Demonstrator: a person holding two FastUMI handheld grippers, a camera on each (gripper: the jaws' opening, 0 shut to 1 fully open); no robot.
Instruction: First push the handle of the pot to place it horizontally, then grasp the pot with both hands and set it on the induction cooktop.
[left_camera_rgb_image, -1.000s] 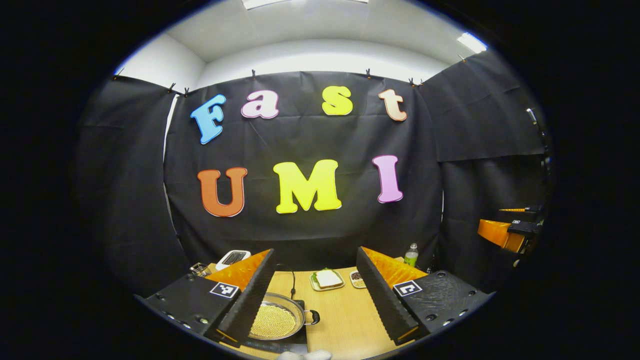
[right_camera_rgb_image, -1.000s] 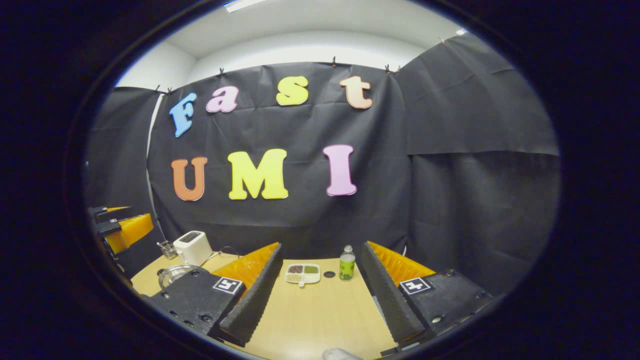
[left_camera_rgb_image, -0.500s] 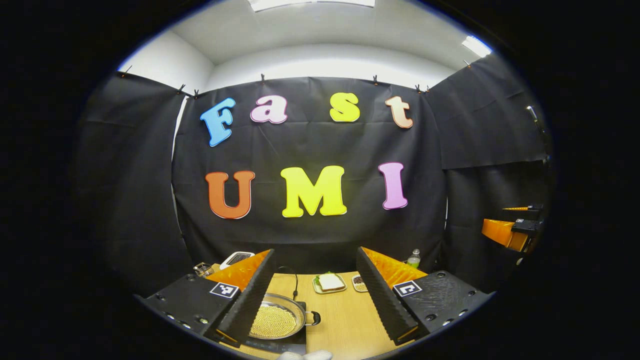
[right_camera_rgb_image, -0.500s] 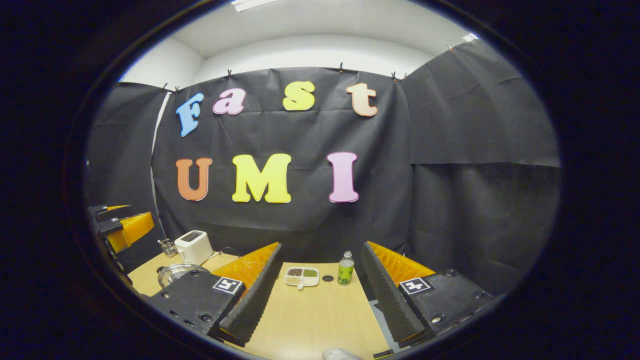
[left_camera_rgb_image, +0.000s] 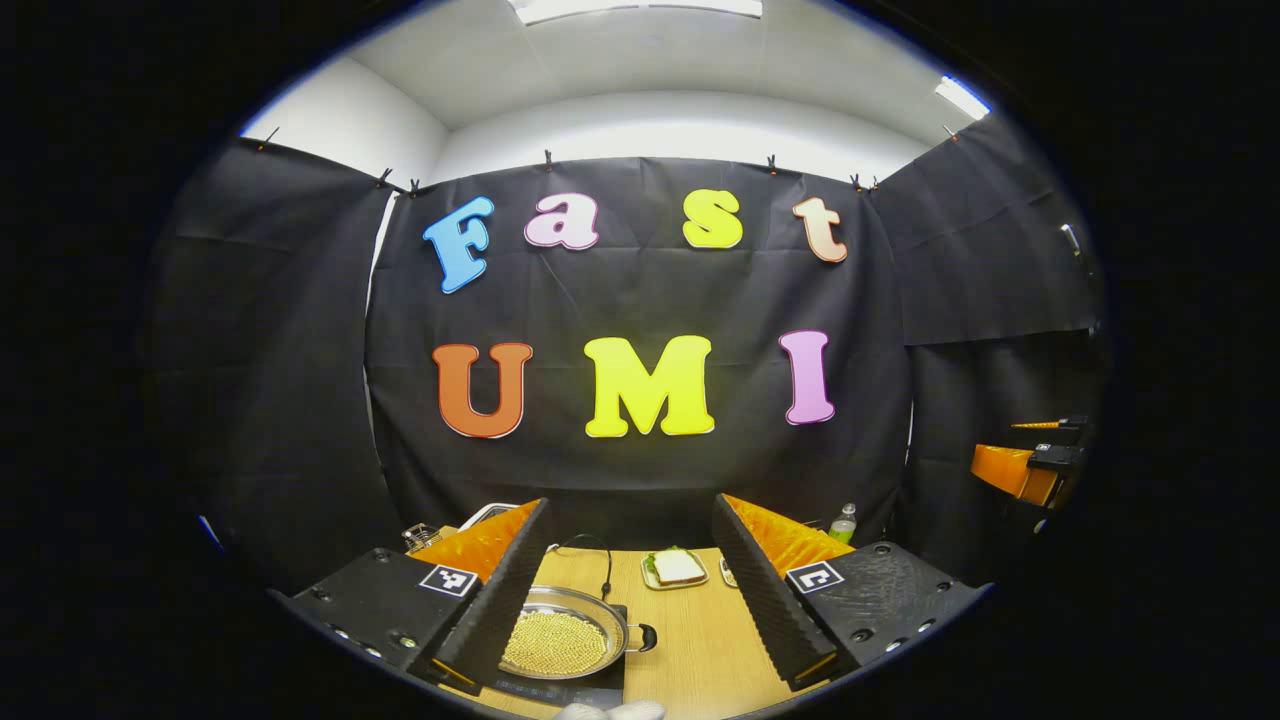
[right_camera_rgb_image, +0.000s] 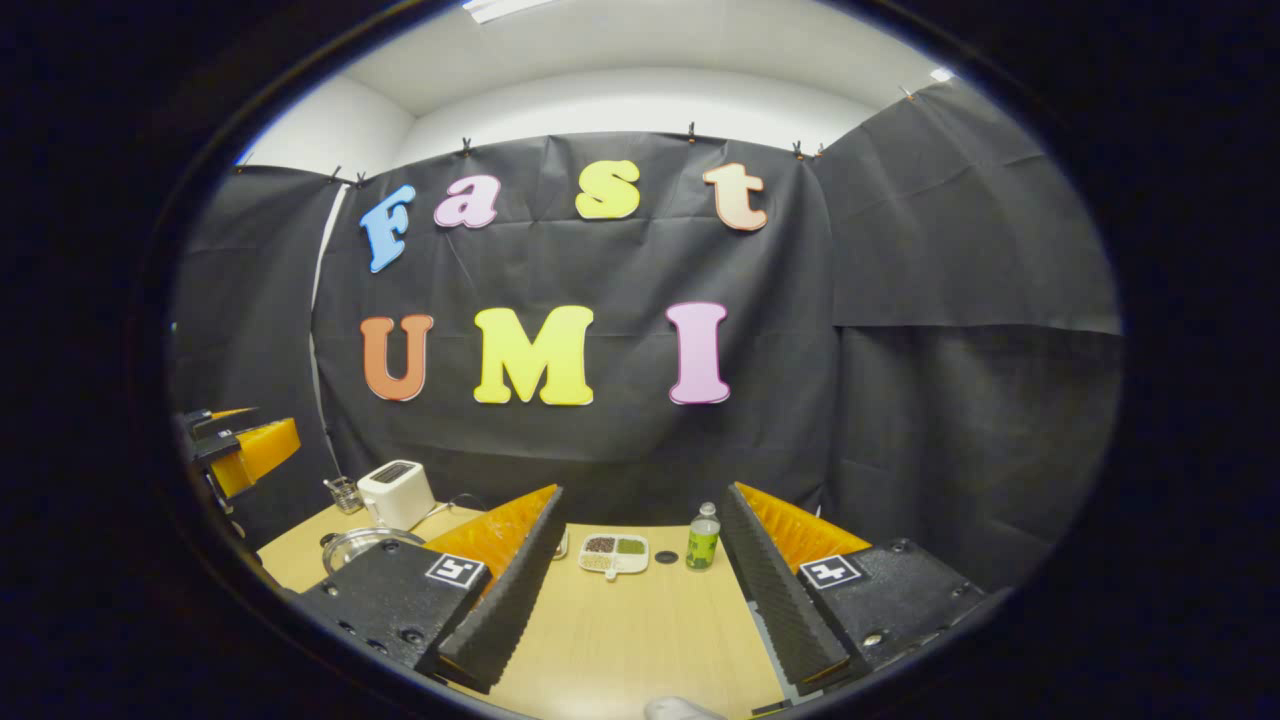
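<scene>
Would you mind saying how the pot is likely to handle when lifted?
The pot looks like shiny metal, so probably stiff and somewhat slippery. Its yellow grains add weight and could spill if tilted. It is shallow and wide, so unlikely to tip.

In the left gripper view, the pot (left_camera_rgb_image: 568, 642) and sandwich plate (left_camera_rgb_image: 676, 569) have slid rightward between the jaws. In the right gripper view, the bottle (right_camera_rgb_image: 703, 537) has drifted right, closer to the right finger.

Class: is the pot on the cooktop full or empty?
Not empty: the pot holds a layer of small yellow grains covering its bottom.
</scene>
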